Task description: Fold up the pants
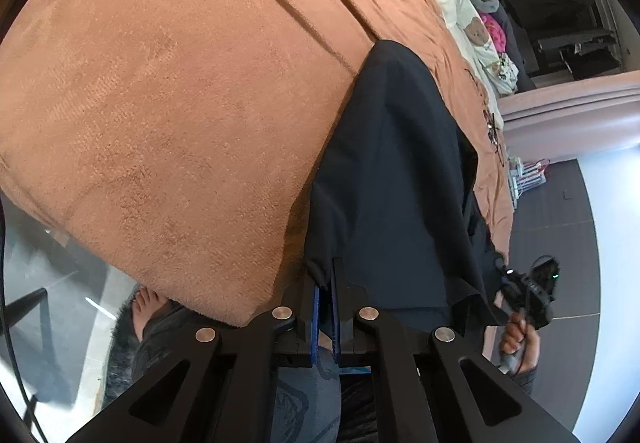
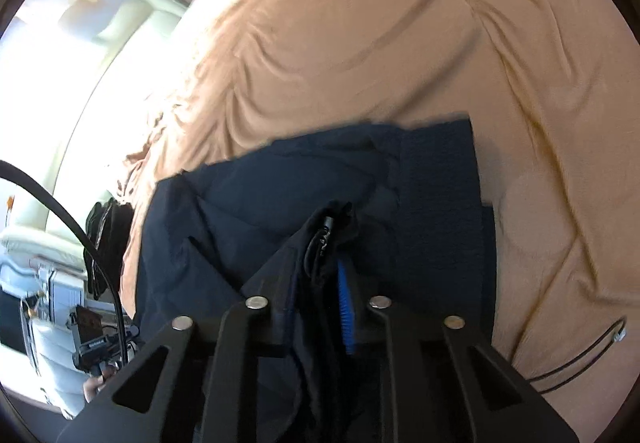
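Dark navy pants (image 1: 396, 171) lie stretched over the edge of a bed with an orange-brown blanket (image 1: 168, 91). My left gripper (image 1: 329, 283) is shut on one corner of the pants at the near edge. In the same view my right gripper (image 1: 528, 291) shows in a hand at the lower right, at the other corner of the fabric. In the right wrist view the pants (image 2: 432, 203) lie partly doubled on the blanket (image 2: 400, 43). My right gripper (image 2: 332, 263) is shut on a bunched fold of the pants with a zipper pull beside its blue pad (image 2: 345, 303).
Stuffed toys and pillows (image 1: 476, 23) lie at the far end of the bed. A dark floor (image 1: 560, 211) and a pink bed frame (image 1: 568, 111) are to the right. A bare foot (image 1: 144, 307) is on the floor below the bed. A thin cable (image 2: 580, 359) lies on the blanket.
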`<control>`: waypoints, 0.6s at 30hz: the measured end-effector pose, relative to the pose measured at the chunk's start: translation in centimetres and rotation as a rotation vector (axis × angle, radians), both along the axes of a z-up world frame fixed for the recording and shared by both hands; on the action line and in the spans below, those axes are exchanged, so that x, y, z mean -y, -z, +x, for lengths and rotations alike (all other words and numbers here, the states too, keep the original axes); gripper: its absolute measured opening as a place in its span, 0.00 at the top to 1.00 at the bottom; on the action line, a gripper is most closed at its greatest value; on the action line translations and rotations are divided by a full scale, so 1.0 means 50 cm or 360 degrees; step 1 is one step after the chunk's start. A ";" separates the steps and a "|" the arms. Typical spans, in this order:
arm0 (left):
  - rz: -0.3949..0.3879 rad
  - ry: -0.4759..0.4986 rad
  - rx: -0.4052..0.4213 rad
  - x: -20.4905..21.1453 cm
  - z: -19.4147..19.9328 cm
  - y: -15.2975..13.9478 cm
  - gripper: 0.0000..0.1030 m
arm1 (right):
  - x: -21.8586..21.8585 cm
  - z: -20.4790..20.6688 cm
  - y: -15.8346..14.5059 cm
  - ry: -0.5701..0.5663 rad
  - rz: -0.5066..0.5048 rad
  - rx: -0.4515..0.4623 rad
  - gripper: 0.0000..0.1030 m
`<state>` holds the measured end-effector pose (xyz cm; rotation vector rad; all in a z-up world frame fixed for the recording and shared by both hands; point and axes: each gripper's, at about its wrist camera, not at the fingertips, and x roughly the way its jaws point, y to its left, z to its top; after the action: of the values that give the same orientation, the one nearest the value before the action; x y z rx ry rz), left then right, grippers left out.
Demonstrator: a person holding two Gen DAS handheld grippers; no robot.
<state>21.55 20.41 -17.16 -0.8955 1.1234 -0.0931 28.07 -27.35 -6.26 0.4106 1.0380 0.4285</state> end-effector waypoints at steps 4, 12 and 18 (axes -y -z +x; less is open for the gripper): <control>0.0011 0.0001 -0.0014 0.005 0.003 -0.003 0.96 | 0.004 -0.016 -0.074 -0.0035 -0.0016 0.0202 0.88; 0.0036 0.0006 -0.0063 0.012 0.013 -0.002 0.95 | 0.038 -0.004 -0.073 0.0052 -0.0150 0.0263 0.85; 0.0071 0.0016 -0.0078 0.014 0.016 -0.010 0.83 | 0.045 0.027 -0.025 0.0065 -0.0124 0.0080 0.84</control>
<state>22.37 19.69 -16.65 -0.8565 1.1712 -0.0543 29.42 -29.61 -5.03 0.3490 0.9928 0.3588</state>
